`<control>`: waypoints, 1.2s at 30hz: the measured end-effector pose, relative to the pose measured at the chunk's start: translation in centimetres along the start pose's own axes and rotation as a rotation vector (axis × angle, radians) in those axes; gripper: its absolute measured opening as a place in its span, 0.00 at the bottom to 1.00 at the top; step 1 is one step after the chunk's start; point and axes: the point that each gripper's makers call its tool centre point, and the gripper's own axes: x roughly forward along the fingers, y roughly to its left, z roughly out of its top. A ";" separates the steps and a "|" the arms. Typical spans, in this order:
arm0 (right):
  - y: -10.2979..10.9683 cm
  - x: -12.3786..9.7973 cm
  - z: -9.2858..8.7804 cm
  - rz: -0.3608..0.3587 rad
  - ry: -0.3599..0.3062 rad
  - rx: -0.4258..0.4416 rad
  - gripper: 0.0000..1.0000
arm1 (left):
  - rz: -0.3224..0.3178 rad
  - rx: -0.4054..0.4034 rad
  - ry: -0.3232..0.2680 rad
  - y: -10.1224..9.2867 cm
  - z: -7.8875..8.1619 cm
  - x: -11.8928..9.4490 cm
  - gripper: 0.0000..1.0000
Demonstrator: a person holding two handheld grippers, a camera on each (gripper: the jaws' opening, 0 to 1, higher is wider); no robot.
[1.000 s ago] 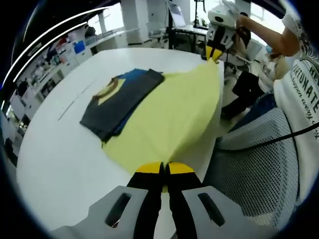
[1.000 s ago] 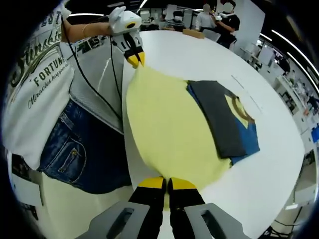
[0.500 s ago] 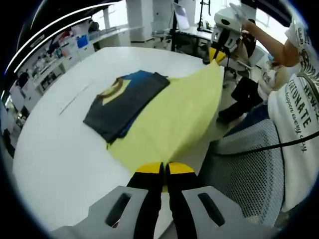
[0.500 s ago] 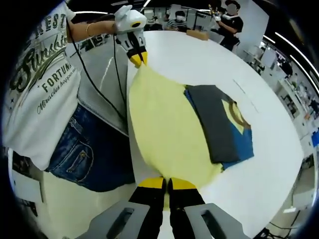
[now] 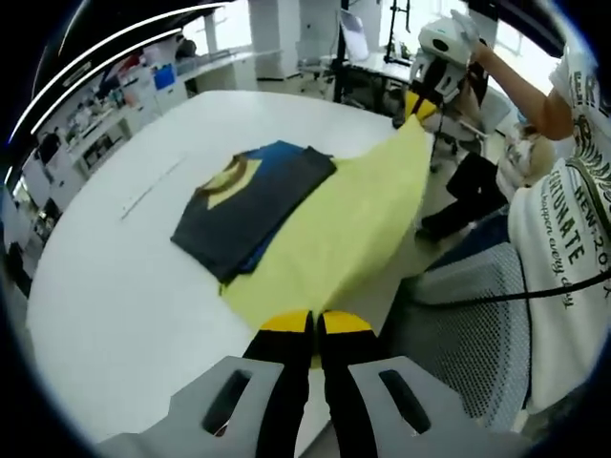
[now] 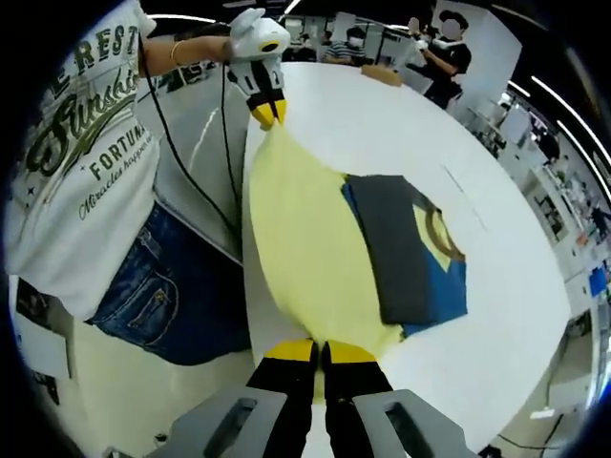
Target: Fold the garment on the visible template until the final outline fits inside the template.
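A yellow fabric sheet (image 5: pixel 334 229) bearing a folded grey-blue shirt (image 5: pixel 253 200) is gripped by both clenched claws, left claw (image 5: pixel 314 324) and right claw (image 6: pixel 320 353), over the white tabletop (image 5: pixel 115 277).

Matt yellow cloth sheet (image 5: pixel 353 224), soft folded cloth garment (image 5: pixel 250 200), smooth white table (image 5: pixel 115 286).

Far part of yellow template (image 5: pixel 334 229) sat hidden under folded garment (image 5: pixel 250 202); its near corners vanished between pinched fingers (image 5: pixel 286 329).
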 end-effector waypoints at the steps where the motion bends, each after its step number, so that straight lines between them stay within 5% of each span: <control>1: -0.4 -0.1 0.1 -0.010 -0.002 -0.007 0.00 | 0.008 -0.004 -0.006 0.3 0.3 -0.1 0.00; 36: -14.1 1.0 3.1 -0.382 -0.060 -0.114 0.00 | 0.232 0.001 -0.149 10.4 6.9 0.7 0.00</control>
